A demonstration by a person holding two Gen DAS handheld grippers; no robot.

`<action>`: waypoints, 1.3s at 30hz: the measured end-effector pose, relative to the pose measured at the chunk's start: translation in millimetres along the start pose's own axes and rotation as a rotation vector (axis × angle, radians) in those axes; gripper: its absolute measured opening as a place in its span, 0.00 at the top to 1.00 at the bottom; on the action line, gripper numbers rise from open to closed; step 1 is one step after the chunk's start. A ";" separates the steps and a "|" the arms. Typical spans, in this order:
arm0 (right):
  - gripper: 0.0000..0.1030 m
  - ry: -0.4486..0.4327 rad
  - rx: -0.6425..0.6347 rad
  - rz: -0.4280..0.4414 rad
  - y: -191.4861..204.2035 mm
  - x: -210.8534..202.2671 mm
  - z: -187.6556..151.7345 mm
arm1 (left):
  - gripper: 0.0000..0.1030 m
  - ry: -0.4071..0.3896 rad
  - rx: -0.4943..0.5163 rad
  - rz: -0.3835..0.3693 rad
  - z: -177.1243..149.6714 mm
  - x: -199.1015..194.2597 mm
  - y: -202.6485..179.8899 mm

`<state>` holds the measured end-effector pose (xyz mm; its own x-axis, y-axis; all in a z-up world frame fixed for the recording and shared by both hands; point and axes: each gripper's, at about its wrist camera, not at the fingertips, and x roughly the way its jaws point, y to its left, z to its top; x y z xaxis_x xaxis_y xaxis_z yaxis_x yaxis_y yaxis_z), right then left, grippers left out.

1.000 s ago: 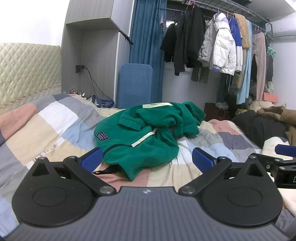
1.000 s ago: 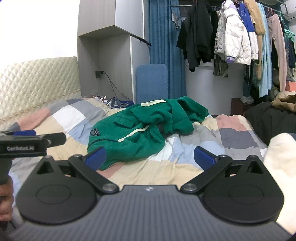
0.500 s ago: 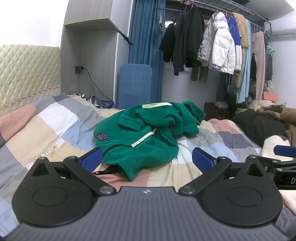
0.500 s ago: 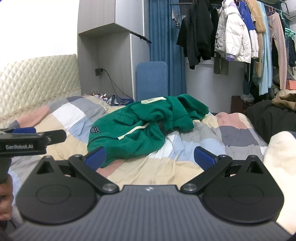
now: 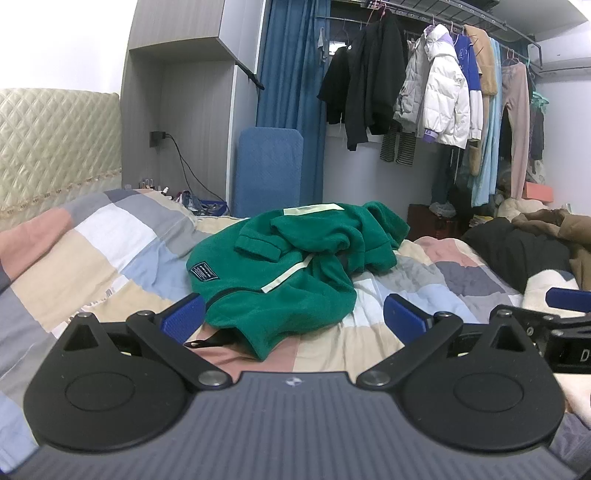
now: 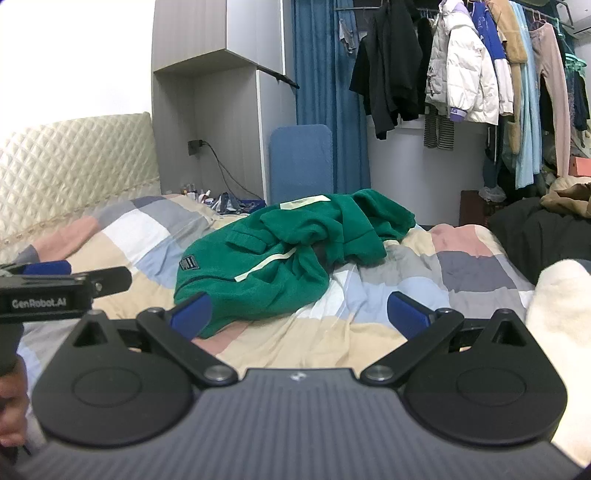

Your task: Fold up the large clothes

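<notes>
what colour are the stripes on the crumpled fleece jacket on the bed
Pale cream stripes on the green fleece jacket, clearest in the left wrist view.

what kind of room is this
Most likely a bedroom in a home. A bed with a patchwork quilt and a padded headboard fills the foreground, an open clothes rail hung with coats runs along the far wall, and a crumpled green fleece jacket lies on the quilt.

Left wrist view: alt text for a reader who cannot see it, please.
A crumpled green fleece jacket lies unfolded on a patchwork quilt, just beyond the open left hand-held gripper. The right hand-held gripper shows at the right edge; clothes hang on a rail behind.
</notes>
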<state>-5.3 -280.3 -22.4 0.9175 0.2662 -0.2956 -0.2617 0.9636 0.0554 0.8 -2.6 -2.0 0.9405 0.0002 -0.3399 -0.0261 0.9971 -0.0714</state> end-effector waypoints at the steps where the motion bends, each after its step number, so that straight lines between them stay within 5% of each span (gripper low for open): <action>1: 0.00 0.003 0.000 0.001 -0.2 0.3 -0.1 | 0.00 -0.005 0.004 0.001 -0.1 -0.1 -0.3; 17: 0.00 0.023 0.003 0.000 1.9 7.2 -0.1 | 0.00 0.038 0.050 0.019 -0.4 4.2 1.7; 23: 0.00 0.034 0.005 0.006 2.5 14.9 -3.1 | 0.00 0.040 -0.021 -0.003 1.7 7.4 11.8; 39: 0.00 0.102 0.081 0.003 10.5 61.5 -0.6 | 0.00 0.076 -0.041 0.044 4.0 58.8 46.2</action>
<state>48.2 -253.9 -40.6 0.8805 0.2686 -0.3907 -0.2353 0.9630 0.1317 56.3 43.8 -21.5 0.9098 0.0364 -0.4134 -0.0819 0.9923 -0.0929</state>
